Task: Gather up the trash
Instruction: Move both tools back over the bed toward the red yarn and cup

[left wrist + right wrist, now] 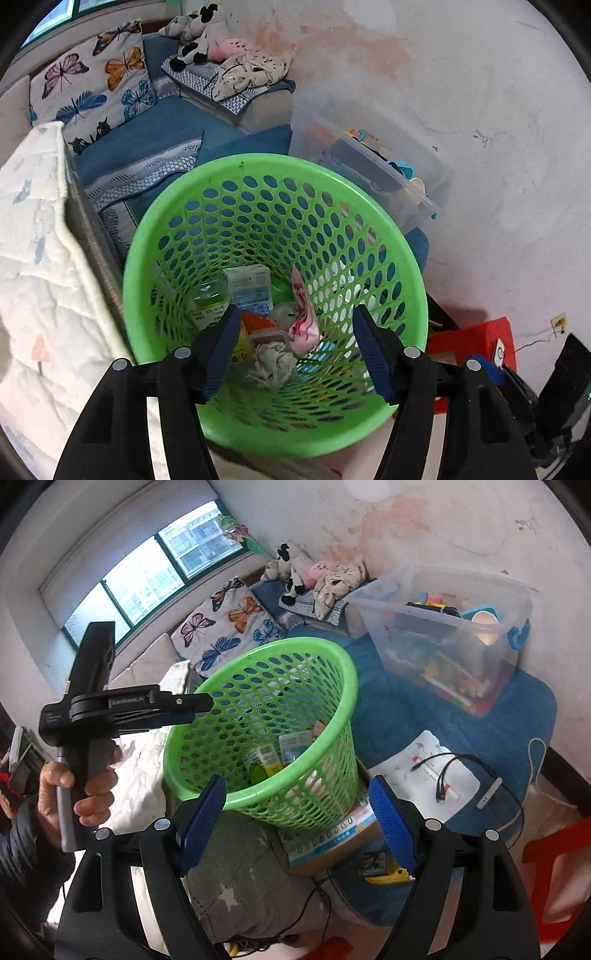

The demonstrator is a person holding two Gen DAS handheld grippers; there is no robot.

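Both grippers have their blue fingers spread wide with nothing between them. From the left gripper (295, 347), the green basket (406, 266) lies directly ahead and below, so its camera looks straight into the mouth. The right gripper (297, 812) has the same basket just ahead of its fingertips, seen from the side and leaning. In the right wrist view the left gripper appears in profile, ahead and to the left, its tip at the basket's rim, carried by the person's hand (70, 794).

This basket is bright green plastic, round, wider at the smooth rim than at the bottom, and its wall is full of oval holes. It stands on a cardboard box (332, 843) beside the blue bed cover (384, 701).

Beyond the basket and to the right sits a clear storage bin (443, 635) with toys.

Inside the basket, just past the left fingertips, lie a white carton (249, 290), a pink wrapper (304, 321), a clear bottle (208, 301) and a crumpled tissue (273, 362).
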